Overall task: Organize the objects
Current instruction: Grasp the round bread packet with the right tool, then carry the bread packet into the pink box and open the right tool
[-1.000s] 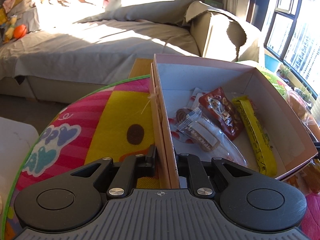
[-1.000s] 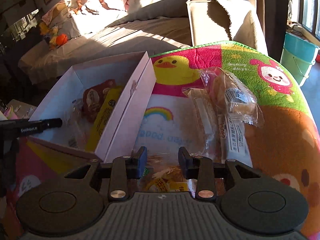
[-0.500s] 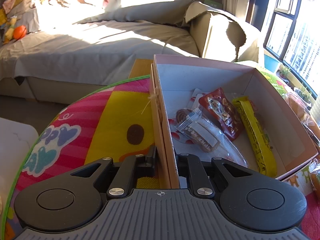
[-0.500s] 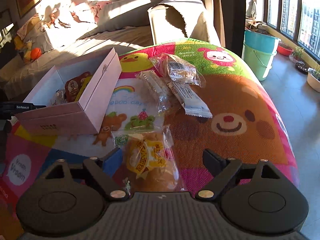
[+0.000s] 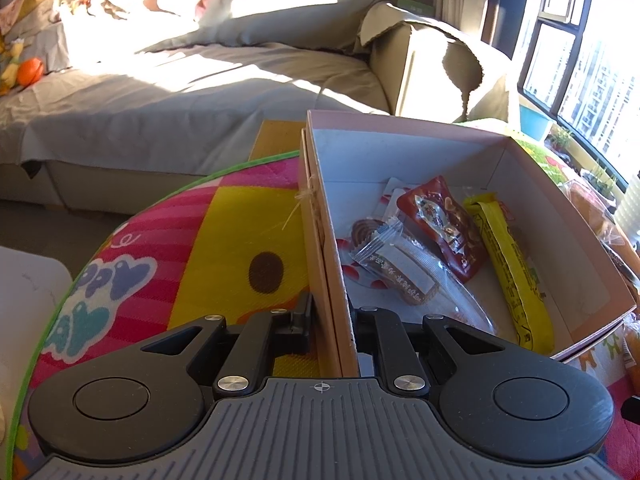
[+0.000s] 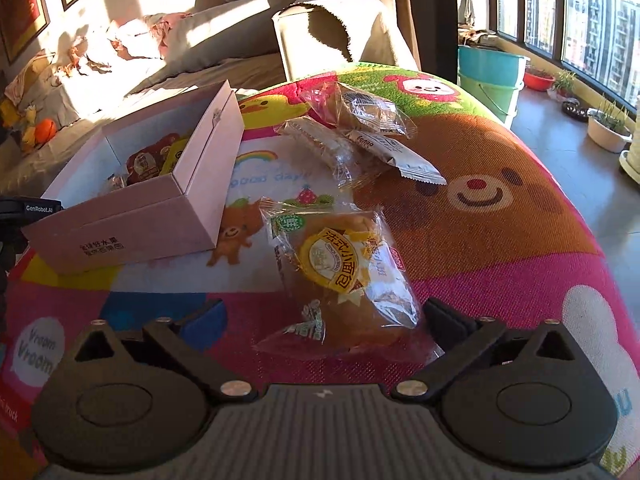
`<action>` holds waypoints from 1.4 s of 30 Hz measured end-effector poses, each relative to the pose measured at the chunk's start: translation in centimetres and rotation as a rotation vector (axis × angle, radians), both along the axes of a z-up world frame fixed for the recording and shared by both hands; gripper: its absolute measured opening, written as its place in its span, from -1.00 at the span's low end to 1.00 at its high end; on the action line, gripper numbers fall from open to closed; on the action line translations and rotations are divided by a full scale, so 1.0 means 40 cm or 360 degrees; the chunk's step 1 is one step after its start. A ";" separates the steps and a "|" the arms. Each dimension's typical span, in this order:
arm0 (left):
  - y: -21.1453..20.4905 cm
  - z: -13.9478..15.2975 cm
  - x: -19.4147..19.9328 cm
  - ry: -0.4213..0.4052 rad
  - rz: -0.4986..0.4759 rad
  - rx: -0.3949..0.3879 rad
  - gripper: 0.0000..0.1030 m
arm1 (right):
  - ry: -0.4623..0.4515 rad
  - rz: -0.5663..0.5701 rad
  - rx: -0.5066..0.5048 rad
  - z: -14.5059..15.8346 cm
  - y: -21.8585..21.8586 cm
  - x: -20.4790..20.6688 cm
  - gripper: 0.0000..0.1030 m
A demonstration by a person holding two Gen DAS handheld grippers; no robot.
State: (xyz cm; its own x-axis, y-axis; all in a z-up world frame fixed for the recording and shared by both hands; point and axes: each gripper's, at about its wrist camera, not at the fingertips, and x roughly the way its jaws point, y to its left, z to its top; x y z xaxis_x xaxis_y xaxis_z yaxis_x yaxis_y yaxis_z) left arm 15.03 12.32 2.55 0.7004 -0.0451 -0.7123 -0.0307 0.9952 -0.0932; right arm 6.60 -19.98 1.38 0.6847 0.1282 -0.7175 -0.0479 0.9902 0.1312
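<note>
Left gripper (image 5: 330, 320) clamps the pink box (image 5: 320, 264) wall; right gripper (image 6: 324, 320) jaws, just opened wide, straddle the bread packet (image 6: 340, 276) at lower centre.

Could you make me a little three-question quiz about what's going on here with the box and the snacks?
1. True or false: the left gripper is clamped on a wall of the pink box.
2. Which packet lies between the wide-open fingers of the right gripper?
A. the yellow bar
B. the bread roll packet
C. the red packet
3. Fill in: the yellow bar and the red packet lie ____ the box.

Key:
1. True; the wall sits pinched between its fingers.
2. B; the pads stand clear of it, having just opened, and it rests on the colourful mat.
3. inside
</note>
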 end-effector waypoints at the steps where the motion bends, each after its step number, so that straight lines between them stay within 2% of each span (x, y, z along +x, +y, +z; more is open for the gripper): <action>1: 0.000 -0.001 0.000 -0.0002 -0.0002 0.0000 -0.73 | -0.0009 -0.0001 -0.0029 -0.002 0.007 -0.002 1.00; 7: -0.004 -0.001 -0.003 -0.0006 -0.0006 0.0011 -0.73 | -0.0102 0.0001 -0.0099 -0.012 0.019 -0.006 1.00; 12: -0.020 0.014 -0.013 -0.0056 -0.0005 0.0080 -0.74 | -0.0098 0.0048 -0.0055 -0.005 0.001 -0.002 1.00; 15: -0.019 0.024 -0.018 -0.0067 0.0010 0.0066 -0.74 | -0.0089 0.0071 -0.0029 0.001 -0.009 0.005 1.00; 19: -0.022 0.028 -0.021 -0.0069 0.0008 0.0086 -0.75 | -0.0109 0.0088 -0.0076 0.011 -0.011 0.007 0.98; 24: -0.028 0.026 -0.025 -0.0084 0.0013 0.0106 -0.77 | -0.0074 0.0092 -0.0072 0.021 -0.019 0.019 0.68; 26: -0.031 0.021 -0.023 -0.0088 0.0011 0.0120 -0.78 | -0.0024 0.0102 -0.0086 0.021 -0.020 0.022 0.30; 28: -0.033 0.018 -0.021 -0.0086 0.0010 0.0130 -0.79 | -0.0006 0.0120 -0.0122 0.027 -0.018 0.015 0.17; 35: -0.030 0.013 -0.025 -0.0087 -0.0011 0.0118 -0.78 | 0.0124 0.0192 -0.0163 0.073 -0.019 -0.038 0.11; 39: -0.027 0.009 -0.029 -0.0094 -0.0005 0.0095 -0.77 | 0.0058 0.0208 -0.0135 0.141 -0.015 -0.072 0.11; 42: -0.025 0.008 -0.031 -0.0098 -0.0003 0.0078 -0.76 | -0.0082 0.0224 -0.0112 0.225 0.004 -0.090 0.11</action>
State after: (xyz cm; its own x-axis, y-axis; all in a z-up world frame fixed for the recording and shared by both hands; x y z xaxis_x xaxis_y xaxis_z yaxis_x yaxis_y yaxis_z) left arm 13.80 11.33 2.87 0.7428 -0.0128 -0.6694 -0.0243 0.9986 -0.0461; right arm 3.01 -19.80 10.39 0.6998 0.1758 -0.6924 -0.1916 0.9799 0.0552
